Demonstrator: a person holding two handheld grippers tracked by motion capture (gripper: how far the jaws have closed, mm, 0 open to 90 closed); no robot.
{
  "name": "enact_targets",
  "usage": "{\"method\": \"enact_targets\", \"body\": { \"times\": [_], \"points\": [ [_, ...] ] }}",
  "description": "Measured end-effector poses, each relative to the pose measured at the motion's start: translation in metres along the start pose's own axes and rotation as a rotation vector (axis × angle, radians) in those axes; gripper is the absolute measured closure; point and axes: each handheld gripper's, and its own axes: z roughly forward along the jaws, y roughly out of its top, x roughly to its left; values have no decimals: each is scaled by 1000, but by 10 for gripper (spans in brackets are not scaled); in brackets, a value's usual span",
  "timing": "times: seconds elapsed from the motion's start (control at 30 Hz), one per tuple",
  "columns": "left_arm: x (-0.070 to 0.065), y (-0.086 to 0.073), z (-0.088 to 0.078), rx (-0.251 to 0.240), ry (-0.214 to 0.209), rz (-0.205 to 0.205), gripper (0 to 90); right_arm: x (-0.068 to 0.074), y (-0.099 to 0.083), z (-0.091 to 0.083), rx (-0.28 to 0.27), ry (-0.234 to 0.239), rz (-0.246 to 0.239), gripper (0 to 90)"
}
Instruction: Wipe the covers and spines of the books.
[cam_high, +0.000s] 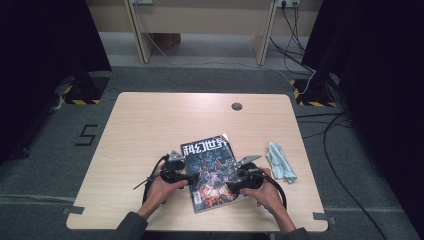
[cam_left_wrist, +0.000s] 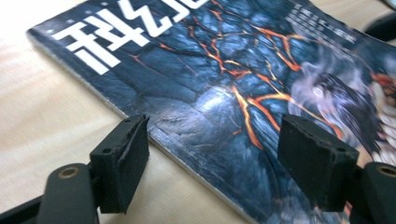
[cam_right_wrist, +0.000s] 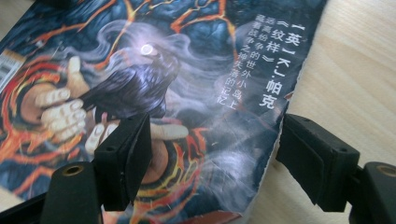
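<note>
A magazine (cam_high: 212, 173) lies flat at the bench's (cam_high: 150, 125) six o'clock edge, and the left gripper (cam_high: 184, 176) and right gripper (cam_high: 234, 183) straddle its long sides with jaws spread, pinching nothing, probably lining up a grip. A crumpled cloth (cam_high: 281, 162) rests near at three o'clock, blocking nothing.

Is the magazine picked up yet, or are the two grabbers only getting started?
Only getting started. Nothing looks done yet: the magazine lies flat and closed on the table. In hand now: the left gripper has open jaws straddling the magazine's spine edge, and the right gripper has open jaws over the opposite edge. Neither squeezes it. Still left, probably: gripping it, then lifting or opening it.
</note>
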Motion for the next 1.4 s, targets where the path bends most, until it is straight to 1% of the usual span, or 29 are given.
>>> {"method": "enact_targets", "body": {
  "times": [0.07,0.1,0.2,0.4,0.47,0.57,0.7,0.8,0.87,1.03,1.07,1.1,1.13,1.17,1.23,1.3,1.33,1.4],
  "points": [
    [2,3,4,2,6,11,240,3,-1,0,-8,-3,12,257],
    [2,5,5,1,10,13,238,5,-2,2,-17,-7,10,253],
    [4,9,9,5,26,33,239,8,-1,3,-22,-12,13,246],
    [7,11,12,-8,37,26,240,14,3,6,-28,-33,-12,237],
    [8,11,12,-10,43,30,237,15,3,6,-26,-39,-9,237],
    [10,11,12,-15,42,20,243,18,4,7,-30,-40,-14,236],
    [11,11,12,-13,42,34,237,19,5,8,-34,-42,-23,236],
    [12,12,14,-18,38,42,224,19,5,8,-35,-38,-20,234],
    [13,12,14,-24,35,39,221,21,6,9,-38,-48,-27,233],
    [15,12,13,-30,29,37,231,22,7,9,-39,-46,-31,231],
    [14,12,11,-35,27,38,241,21,7,8,-39,-39,-24,232],
    [14,13,9,-39,21,34,250,19,7,8,-48,-23,-4,243],
    [14,13,6,-47,24,31,249,16,7,6,-57,-12,13,265],
    [14,13,3,-52,29,24,249,12,7,4,-71,-1,26,294],
    [15,13,-2,-54,23,22,247,5,7,-2,-97,11,43,301],
    [15,11,-8,-51,15,17,247,-1,6,-8,-115,7,51,316],
    [15,9,-10,-43,8,18,247,-6,6,-13,-128,-7,51,316],
    [13,5,-15,-24,-3,25,244,-16,5,-20,-148,-35,68,311]
  ]
}}
